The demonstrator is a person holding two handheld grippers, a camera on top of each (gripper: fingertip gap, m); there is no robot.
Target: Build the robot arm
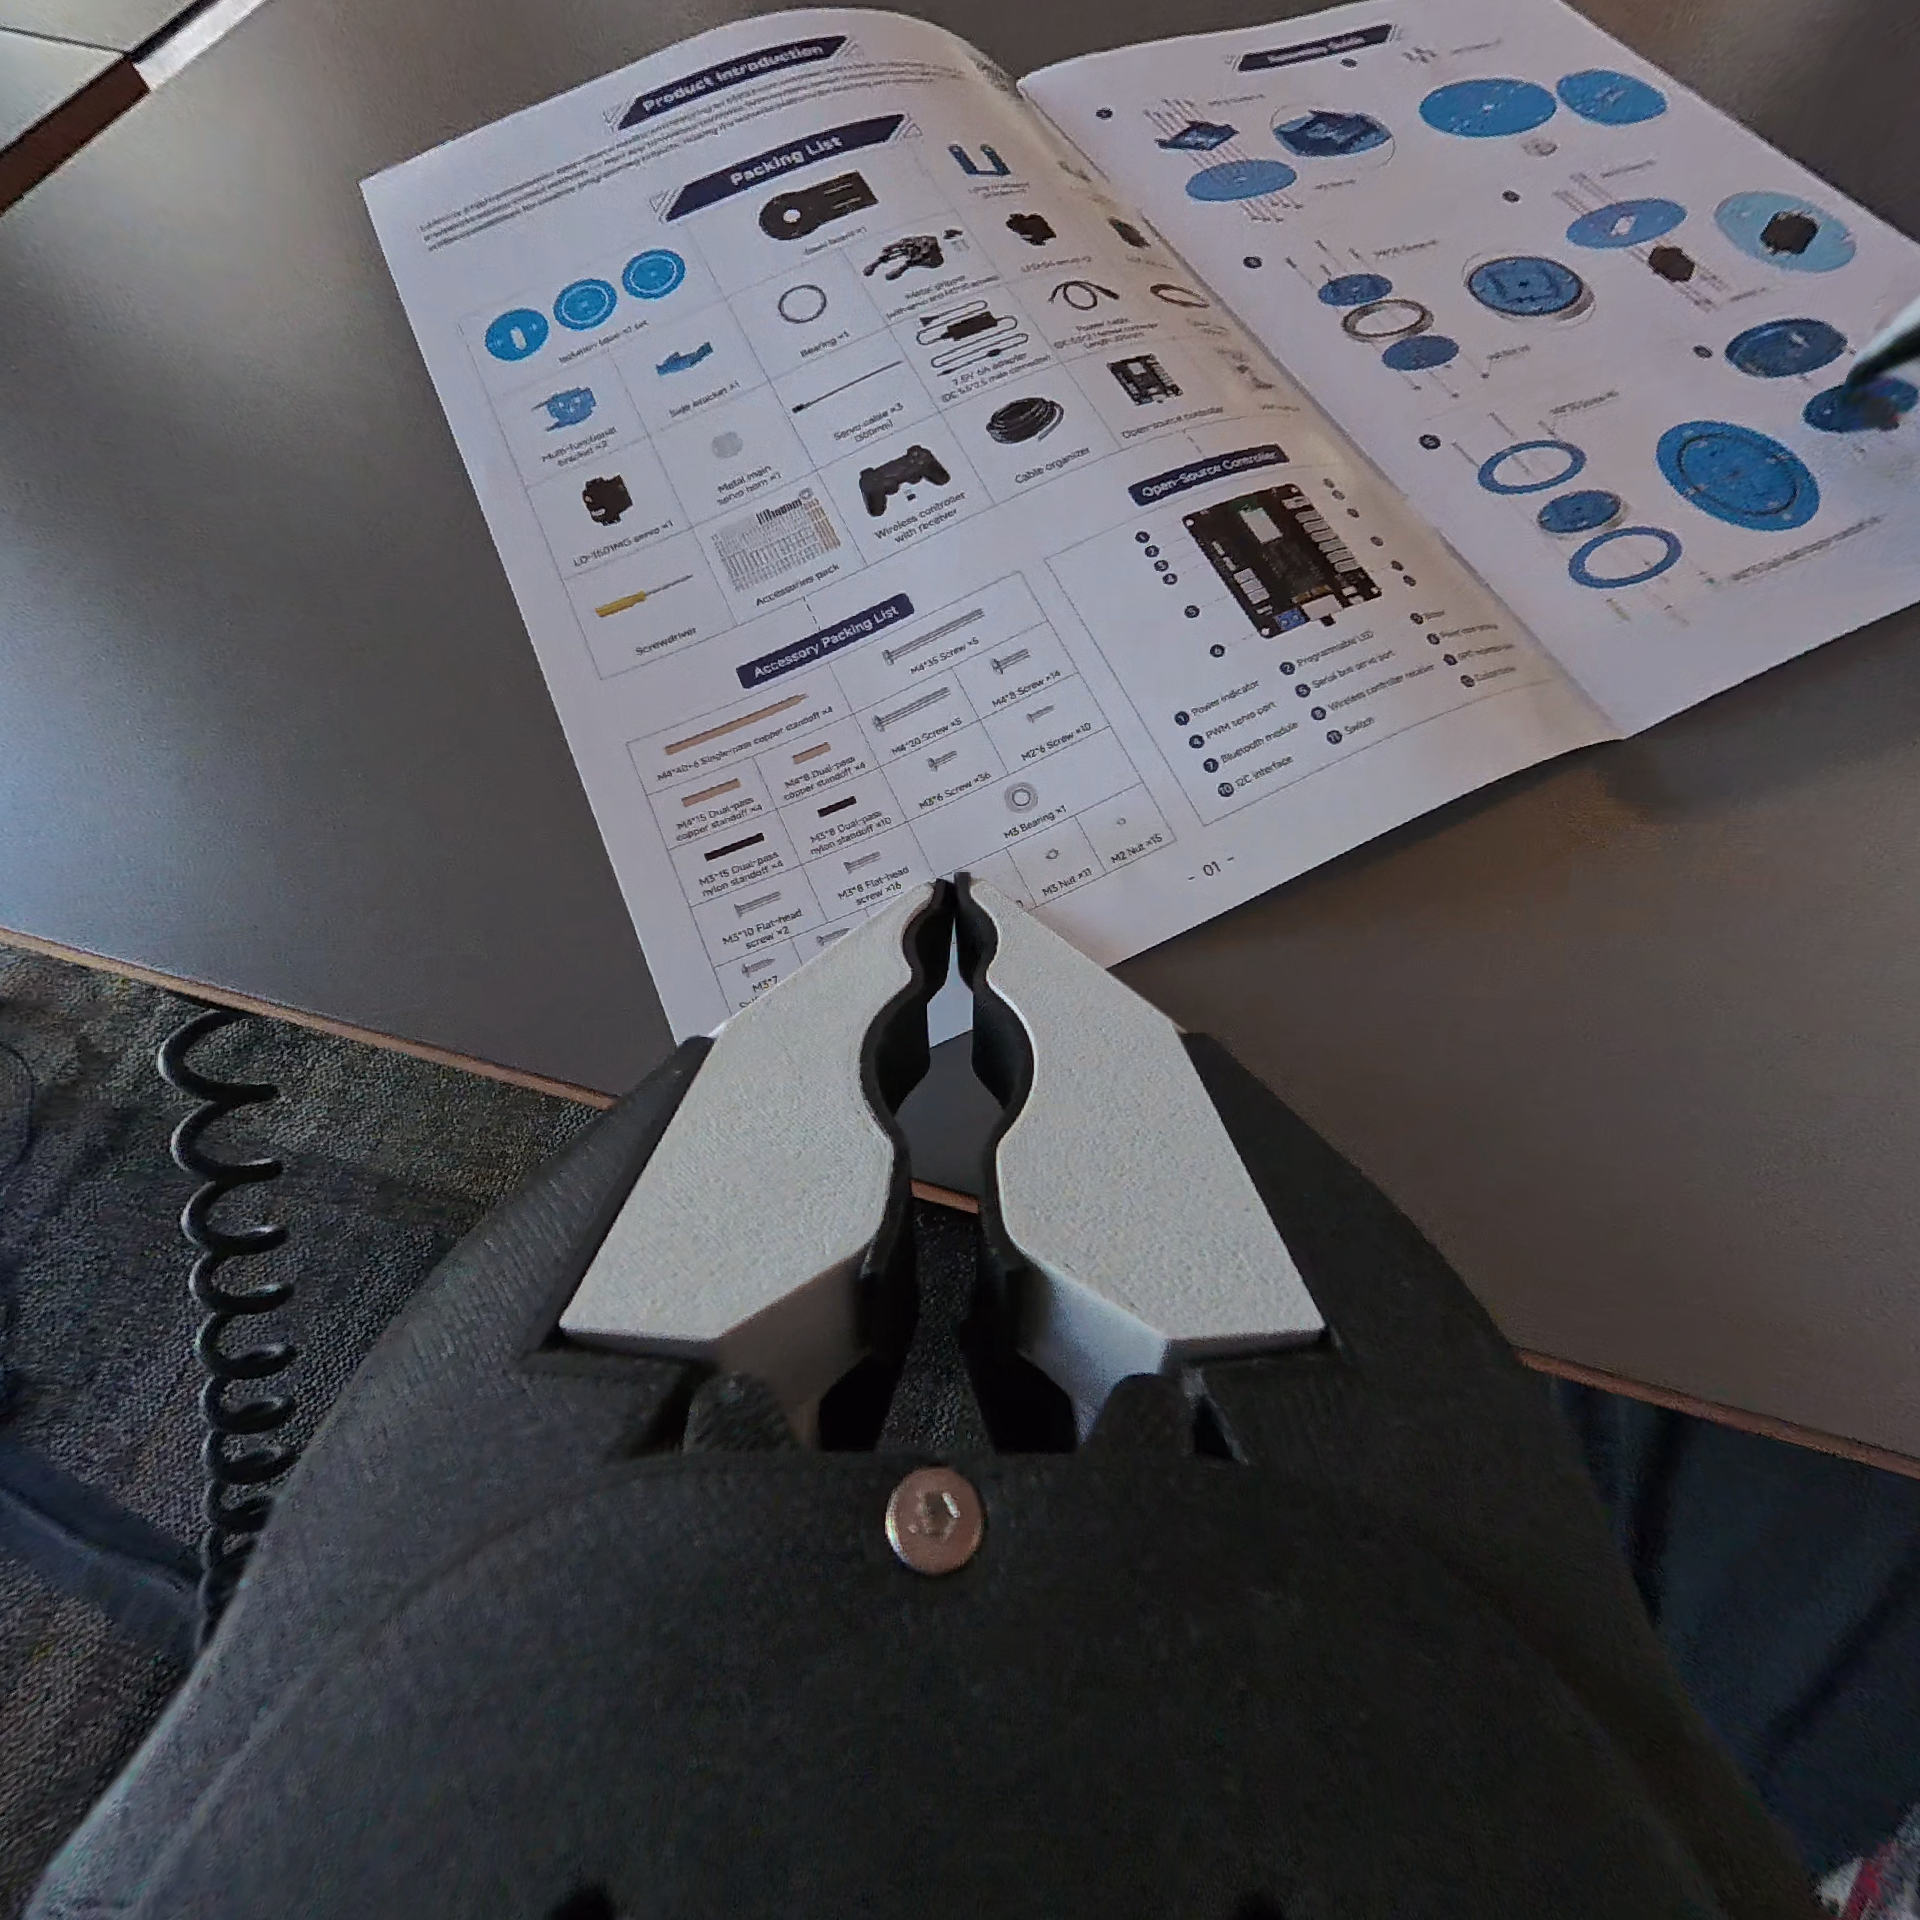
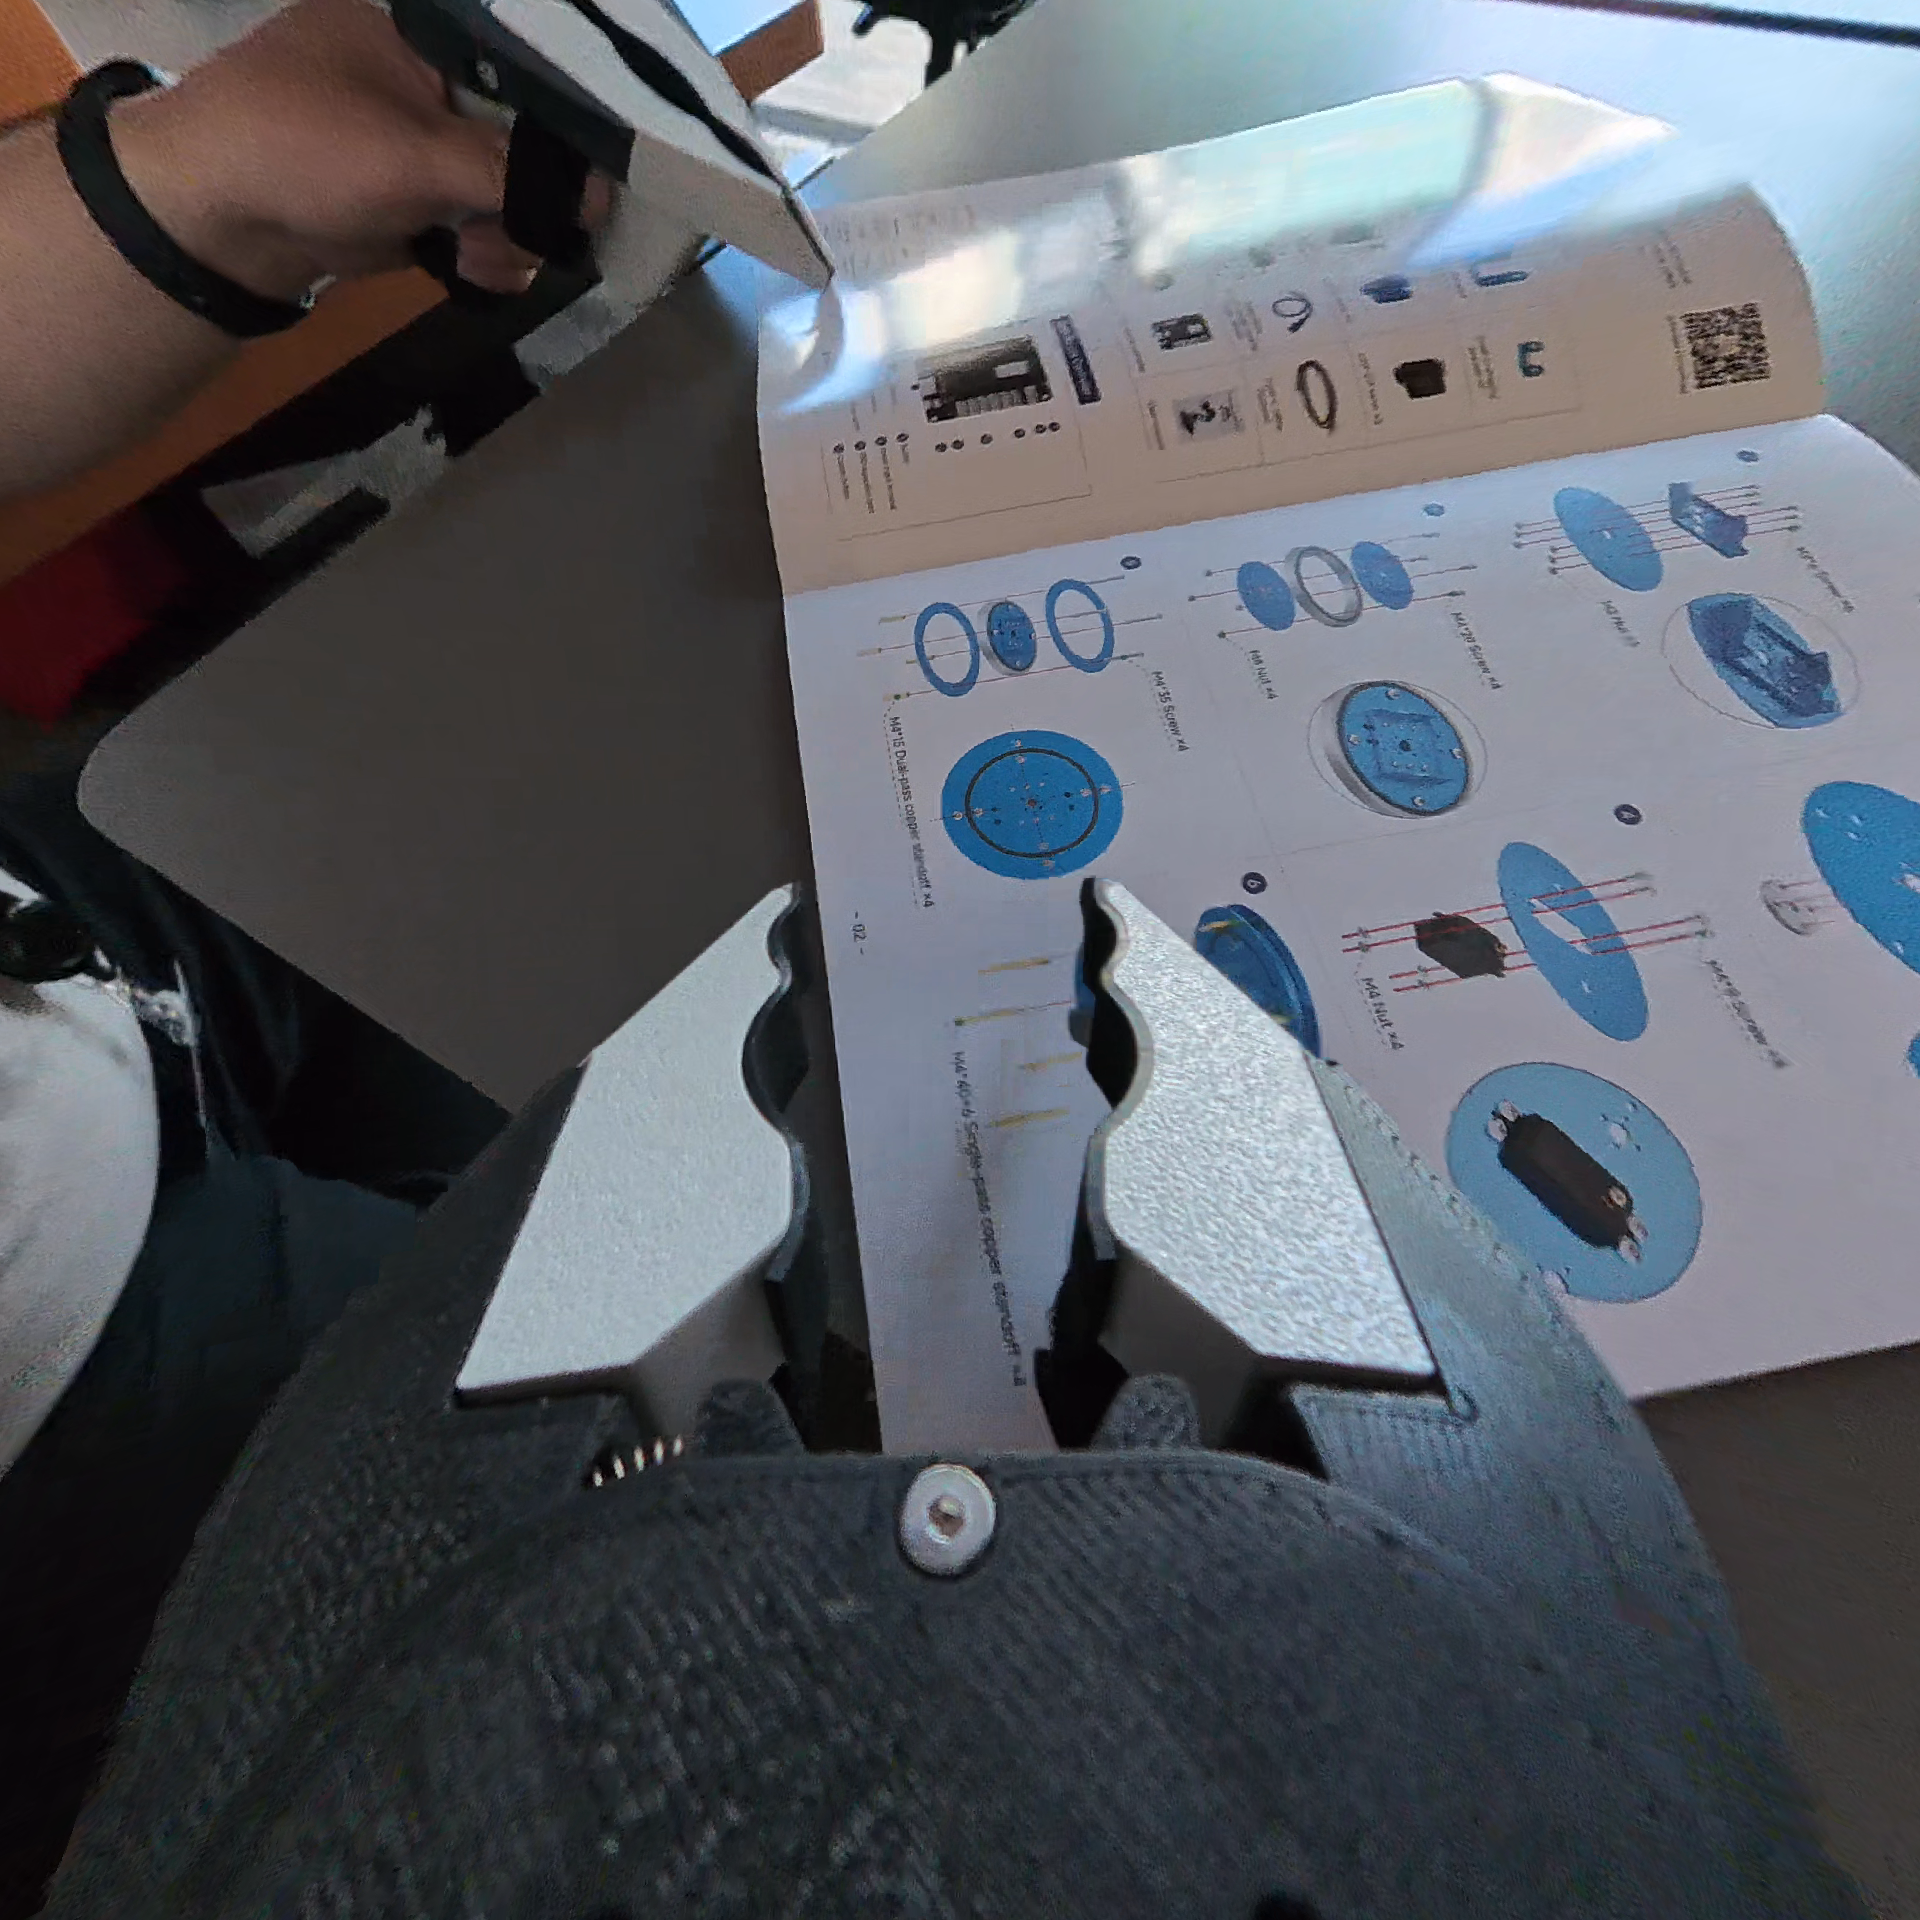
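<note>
An open instruction booklet (image 1: 935,436) with blue part drawings lies on a dark grey table (image 1: 260,623). My left gripper (image 1: 954,888) is shut, its tips pinching the near edge of the booklet's left page. It also shows in the right wrist view (image 2: 665,187), held by a person's hand (image 2: 291,177), where that page (image 2: 1299,343) curls up. My right gripper (image 2: 940,899) is open over the near edge of the right page (image 2: 1403,779). One finger is above the table, the other above the page. Its fingertip (image 1: 1886,358) shows at the left wrist view's right edge.
The table's near edge (image 1: 312,1023) has a wood-coloured rim and a rounded corner (image 2: 104,779). A black coiled cable (image 1: 229,1247) hangs over grey carpet (image 1: 94,1143) below it. The hand wears a black wristband (image 2: 135,229). Across from one pair of fingers to the other is roughly 25 cm.
</note>
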